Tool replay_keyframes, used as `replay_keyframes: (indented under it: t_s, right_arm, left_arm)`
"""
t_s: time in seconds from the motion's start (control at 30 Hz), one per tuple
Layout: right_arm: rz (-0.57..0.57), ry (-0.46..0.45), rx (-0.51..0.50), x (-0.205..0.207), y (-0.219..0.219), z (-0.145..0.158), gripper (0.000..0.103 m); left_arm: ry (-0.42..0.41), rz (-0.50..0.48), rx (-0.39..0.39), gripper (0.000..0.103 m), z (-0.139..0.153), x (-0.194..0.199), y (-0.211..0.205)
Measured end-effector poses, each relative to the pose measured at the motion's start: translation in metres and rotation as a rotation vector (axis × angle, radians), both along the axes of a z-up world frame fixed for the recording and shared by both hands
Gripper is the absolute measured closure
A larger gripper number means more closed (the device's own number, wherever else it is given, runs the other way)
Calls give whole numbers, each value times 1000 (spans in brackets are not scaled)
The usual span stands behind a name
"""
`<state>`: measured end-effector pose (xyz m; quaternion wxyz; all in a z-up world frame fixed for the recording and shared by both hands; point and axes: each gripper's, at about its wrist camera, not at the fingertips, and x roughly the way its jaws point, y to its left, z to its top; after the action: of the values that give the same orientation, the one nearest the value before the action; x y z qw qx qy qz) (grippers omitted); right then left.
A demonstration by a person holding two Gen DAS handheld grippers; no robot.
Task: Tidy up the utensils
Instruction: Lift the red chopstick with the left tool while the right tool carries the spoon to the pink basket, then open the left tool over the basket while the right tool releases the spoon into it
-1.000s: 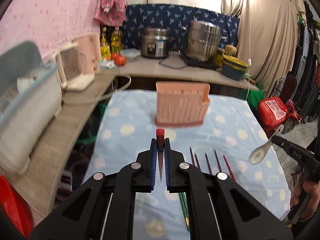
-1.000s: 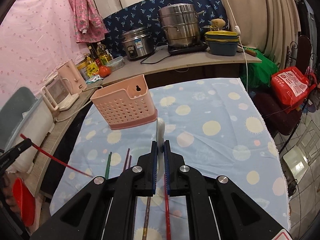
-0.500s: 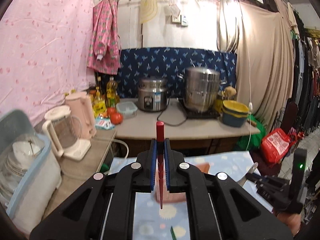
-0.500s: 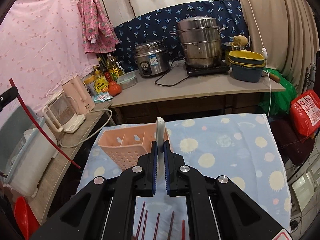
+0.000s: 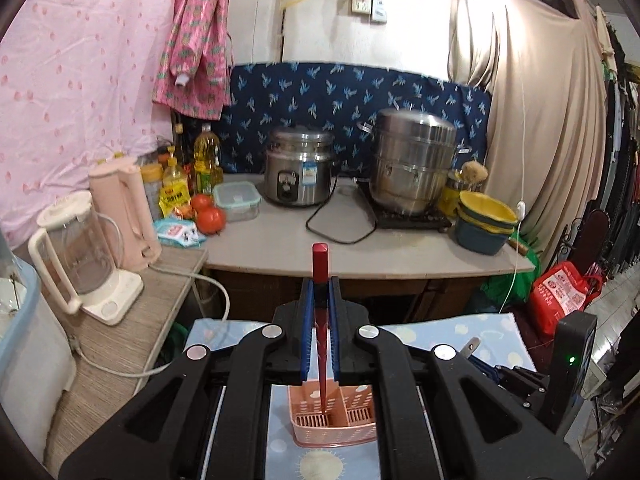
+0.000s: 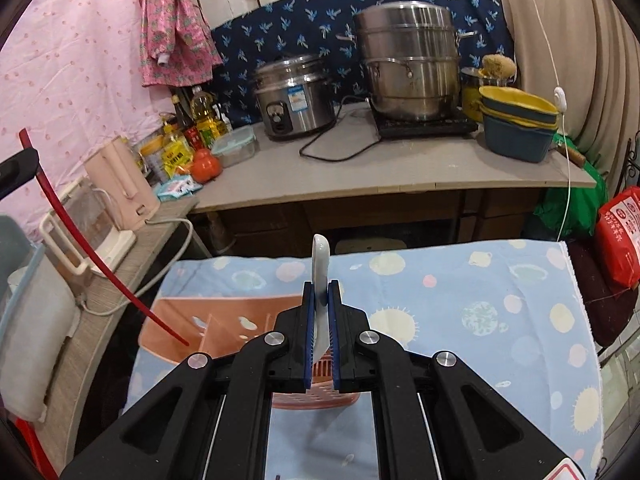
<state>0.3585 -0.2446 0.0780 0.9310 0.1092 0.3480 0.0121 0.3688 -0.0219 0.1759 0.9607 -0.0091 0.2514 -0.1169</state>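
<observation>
My left gripper is shut on a red chopstick. The chopstick hangs down, its tip inside a compartment of the pink utensil holder below. In the right wrist view the chopstick slants down into the holder, and the left gripper shows at the left edge. My right gripper is shut on the handle of a white spoon, above the holder's right part. The right gripper also shows at the lower right of the left wrist view.
The holder stands on a table with a blue dotted cloth. Behind it a counter carries a rice cooker, a steel steamer pot, stacked bowls, bottles and tomatoes. A blender and pink kettle stand left.
Both grippers have risen and tilted up over the holder. The chopstick's tip has come down into the holder, and the spoon has moved over the holder.
</observation>
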Motion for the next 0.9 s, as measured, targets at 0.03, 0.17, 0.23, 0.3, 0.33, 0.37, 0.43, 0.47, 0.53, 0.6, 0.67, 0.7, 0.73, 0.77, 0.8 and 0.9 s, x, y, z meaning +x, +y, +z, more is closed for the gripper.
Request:
replay_keyframes:
  t_s: [0.03,0.17,0.23,0.3,0.33,0.37,0.43,0.47,0.53,0.6,0.67,0.7,0.73,0.77,0.8,0.9]
  right_arm:
    - [5,13,-2,3,1,-6,96]
    - [2,27,-3,3,2,-19,88]
    - [-5,14,-18,-3,3,-19,76]
    - [-8,7,-22,-10,3,-19,74]
    - [-9,6,-19,-13,3,-19,74]
    - [-9,5,-15,-17,2,-18,74]
    - [-11,4,-16,-25,0,-17,73]
    - [-13,4,-14,-31,0,-16,73]
    - [-15,3,-14,-42,-2,-14,72]
    - [-23,-1,-19,-56,-4,-12,71]
    - [-31,1,-15,-70,-7,-11,70]
    - [-34,3,-13,-78,-8,-11,70]
    - [-36,6,-14,-86,-8,-11,70]
    - [-37,8,-17,-93,-9,-12,70]
    - [-40,11,-20,-101,-9,-12,70]
    - [-47,19,-16,-125,-11,-14,70]
  left_arm:
    - [14,0,4,96,-8,4,0]
    - [59,22,13,81,-33,12,2]
    - [61,41,16,54,-39,10,4]
    - [53,48,25,52,-42,5,4]
    - [55,47,28,52,-43,3,6]
    - [60,46,24,52,-44,0,7]
    - [70,49,17,52,-45,-6,11]
    - [72,48,14,52,-45,-10,13]
    - [73,53,11,52,-46,-21,17]
    - [79,55,7,52,-47,-31,20]
    - [88,55,3,52,-49,-43,24]
    - [94,55,4,52,-51,-50,25]
    - [98,56,5,52,-52,-57,27]
    - [103,56,5,52,-54,-65,29]
    - [108,55,5,52,-56,-71,30]
    - [130,55,5,52,-65,-94,33]
